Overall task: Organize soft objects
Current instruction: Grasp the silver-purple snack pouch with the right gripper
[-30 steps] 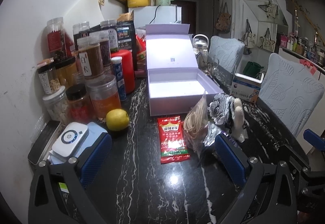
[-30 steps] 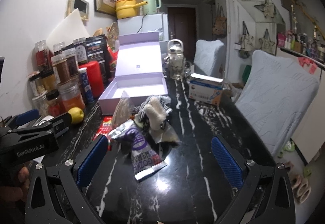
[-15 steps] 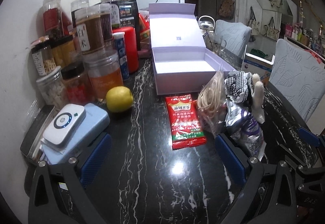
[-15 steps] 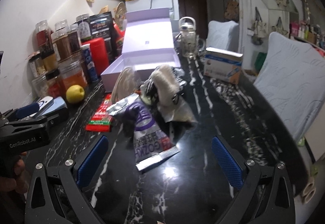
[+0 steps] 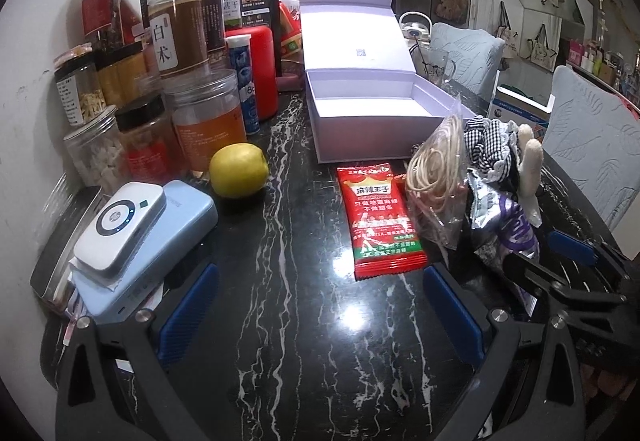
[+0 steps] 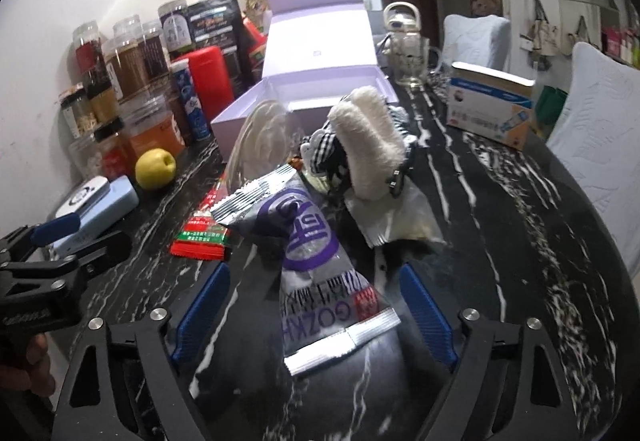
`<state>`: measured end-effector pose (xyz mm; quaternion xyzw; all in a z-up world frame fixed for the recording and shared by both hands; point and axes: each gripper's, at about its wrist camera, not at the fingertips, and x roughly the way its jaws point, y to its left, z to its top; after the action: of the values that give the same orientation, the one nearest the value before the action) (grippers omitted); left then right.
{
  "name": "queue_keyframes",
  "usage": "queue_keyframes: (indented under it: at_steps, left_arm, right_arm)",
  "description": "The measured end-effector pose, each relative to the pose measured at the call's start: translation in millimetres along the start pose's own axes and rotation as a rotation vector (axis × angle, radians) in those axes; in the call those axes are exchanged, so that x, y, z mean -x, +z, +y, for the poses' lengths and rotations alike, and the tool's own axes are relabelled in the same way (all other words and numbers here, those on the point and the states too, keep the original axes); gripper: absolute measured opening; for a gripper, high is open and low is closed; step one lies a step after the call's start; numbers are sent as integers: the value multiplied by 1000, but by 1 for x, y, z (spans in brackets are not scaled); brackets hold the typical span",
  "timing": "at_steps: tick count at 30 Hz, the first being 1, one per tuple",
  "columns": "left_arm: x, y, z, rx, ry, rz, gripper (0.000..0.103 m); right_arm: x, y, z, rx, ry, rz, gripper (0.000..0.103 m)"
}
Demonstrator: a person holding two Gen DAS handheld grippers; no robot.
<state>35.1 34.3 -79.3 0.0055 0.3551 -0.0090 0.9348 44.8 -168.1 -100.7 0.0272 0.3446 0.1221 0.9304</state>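
Note:
An open lilac box (image 5: 372, 109) stands empty on the black marble table; it also shows in the right wrist view (image 6: 320, 89). In front of it lie a red snack packet (image 5: 380, 221), a clear bag of rubber bands (image 5: 434, 177), a silver-purple snack bag (image 6: 316, 253) and a checkered cloth with a white plush piece (image 6: 370, 145). My left gripper (image 5: 316, 313) is open, low over the table just short of the red packet. My right gripper (image 6: 314, 315) is open with its fingers either side of the silver-purple bag's near end.
Jars and bottles (image 5: 176, 53) line the left wall, with a lemon (image 5: 239, 170) and a blue device stack (image 5: 140, 241) near the left gripper. A tissue box (image 6: 492, 101) and glass kettle (image 6: 404, 41) stand at the back right. Chairs (image 6: 600, 121) flank the right edge.
Both grippers have moved forward and lower toward the pile; the silver-purple bag now lies between the right gripper's fingers. The objects themselves have not moved.

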Motion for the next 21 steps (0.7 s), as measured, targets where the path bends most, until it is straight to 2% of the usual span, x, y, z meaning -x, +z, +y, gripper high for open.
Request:
queue_keyframes:
  at_steps: [4, 6, 8, 11, 16, 21]
  left_arm:
    - [-3, -1, 3, 5, 4, 11, 103]
    - [-4, -1, 5, 9, 4, 14, 103]
    - [-4, -2, 6, 10, 6, 15, 103]
    - [-5, -2, 7, 11, 2, 16, 103]
    - [-4, -1, 7, 12, -9, 12, 103]
    - [-1, 3, -4, -11, -34, 10, 103]
  right_arm:
    - [-19, 4, 3, 24, 28, 58, 80]
    - [-30, 5, 3, 28, 15, 105, 70]
    - [-34, 4, 2, 35, -16, 117, 53]
    - [-30, 1, 0, 21, 21, 104, 46]
    - [-10, -10, -7, -30, 83, 62, 41]
    - [13, -11, -16, -75, 79, 16, 41]
